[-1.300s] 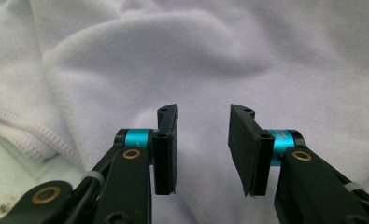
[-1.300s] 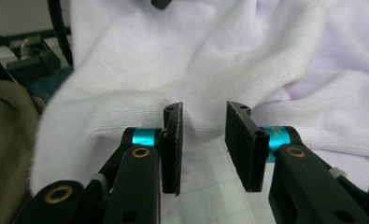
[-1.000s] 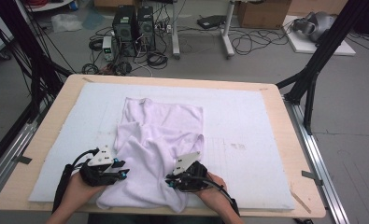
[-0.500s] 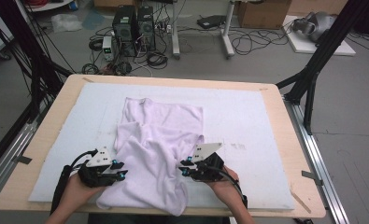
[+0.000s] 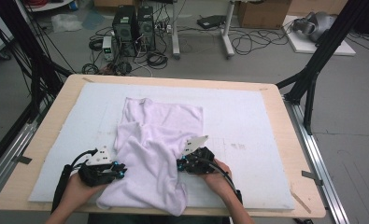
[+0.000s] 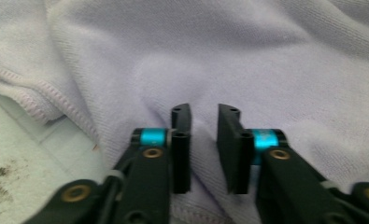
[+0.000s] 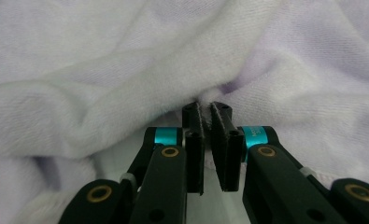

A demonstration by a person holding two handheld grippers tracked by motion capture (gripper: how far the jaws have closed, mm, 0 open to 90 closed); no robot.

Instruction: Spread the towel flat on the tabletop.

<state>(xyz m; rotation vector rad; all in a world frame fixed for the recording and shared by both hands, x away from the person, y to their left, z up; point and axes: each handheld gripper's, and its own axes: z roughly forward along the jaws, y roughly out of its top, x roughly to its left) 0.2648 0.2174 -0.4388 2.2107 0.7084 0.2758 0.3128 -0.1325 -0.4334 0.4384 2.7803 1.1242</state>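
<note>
Both tongs low and near each other — left tongs point(image 5: 119, 171) narrowly gapped, just closing; right tongs point(image 5: 180, 164) pinched.

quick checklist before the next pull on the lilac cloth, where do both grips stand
1. Right hand-held gripper pinching the cloth: ok, a fold sits between nearly closed jaws, which have just been closing.
2. Left hand-held gripper biting fabric: cannot tell, its jaws have just been closing, a gap shows with cloth behind.
3. Both grippers at the cloth's near side edges: ok in the high view.
4. Cloth flat: not ok, bunched and folded over.
5. Cloth on the white mat: not ok, its near corner overhangs the edge.
</note>
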